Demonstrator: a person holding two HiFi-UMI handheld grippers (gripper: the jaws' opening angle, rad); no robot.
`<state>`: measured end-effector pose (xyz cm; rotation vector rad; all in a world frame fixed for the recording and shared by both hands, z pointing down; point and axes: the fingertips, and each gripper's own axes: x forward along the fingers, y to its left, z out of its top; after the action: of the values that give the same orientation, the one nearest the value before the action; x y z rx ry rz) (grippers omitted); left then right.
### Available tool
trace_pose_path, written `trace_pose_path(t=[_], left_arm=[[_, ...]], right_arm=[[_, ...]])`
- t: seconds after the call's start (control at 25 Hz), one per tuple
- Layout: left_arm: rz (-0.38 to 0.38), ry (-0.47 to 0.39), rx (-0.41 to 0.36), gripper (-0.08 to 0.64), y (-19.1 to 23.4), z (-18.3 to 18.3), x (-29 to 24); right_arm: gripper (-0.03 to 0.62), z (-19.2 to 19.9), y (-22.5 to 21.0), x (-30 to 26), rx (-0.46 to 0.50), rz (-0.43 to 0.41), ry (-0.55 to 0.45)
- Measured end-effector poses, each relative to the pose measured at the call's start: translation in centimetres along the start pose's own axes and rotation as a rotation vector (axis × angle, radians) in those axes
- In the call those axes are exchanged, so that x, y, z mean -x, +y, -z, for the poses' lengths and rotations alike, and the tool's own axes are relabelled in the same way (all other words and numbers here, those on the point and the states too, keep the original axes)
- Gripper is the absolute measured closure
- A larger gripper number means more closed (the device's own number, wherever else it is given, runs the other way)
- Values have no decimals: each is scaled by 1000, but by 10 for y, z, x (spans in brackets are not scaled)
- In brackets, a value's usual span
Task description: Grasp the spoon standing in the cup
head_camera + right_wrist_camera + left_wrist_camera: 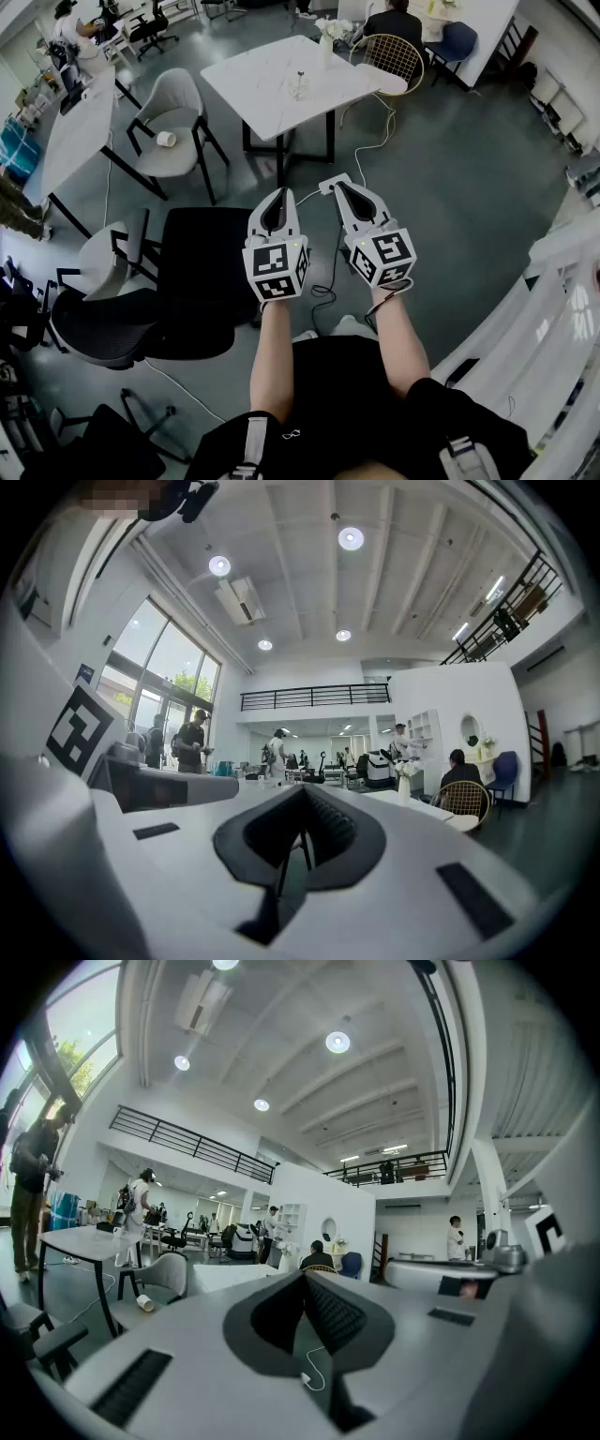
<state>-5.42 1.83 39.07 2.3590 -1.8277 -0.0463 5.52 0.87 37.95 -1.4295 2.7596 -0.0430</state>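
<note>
The left gripper (305,1274) has its jaws shut tip to tip on nothing, with a white cable (316,1372) on the floor behind them, a grey chair (167,1274) bearing a paper cup (144,1303) at left, and a seated person (317,1258) far beyond a white table (230,1277).

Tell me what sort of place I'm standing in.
Probably an open-plan office or co-working hall: a white table, a black office chair and a railed mezzanine overlooking the floor.
</note>
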Motion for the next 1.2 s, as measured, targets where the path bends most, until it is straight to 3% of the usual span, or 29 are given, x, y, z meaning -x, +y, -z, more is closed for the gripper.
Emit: trace_pose_path(t=[0.24,0.56,0.84,1.2], left_arm=[[-3,0,12,545,5,1,2],[-23,4,20,545,14,0,4],[-45,17,-7,545,28,0,5],[-14,-48,-34,545,33,-25,-22]], right_arm=[[586,-7,-4,2,-39,23,-53],[586,-6,-24,8,-52,80,-39],[586,-8,-22,-3,28,84,-42],[586,-28,-52,-28,4,93,-122]])
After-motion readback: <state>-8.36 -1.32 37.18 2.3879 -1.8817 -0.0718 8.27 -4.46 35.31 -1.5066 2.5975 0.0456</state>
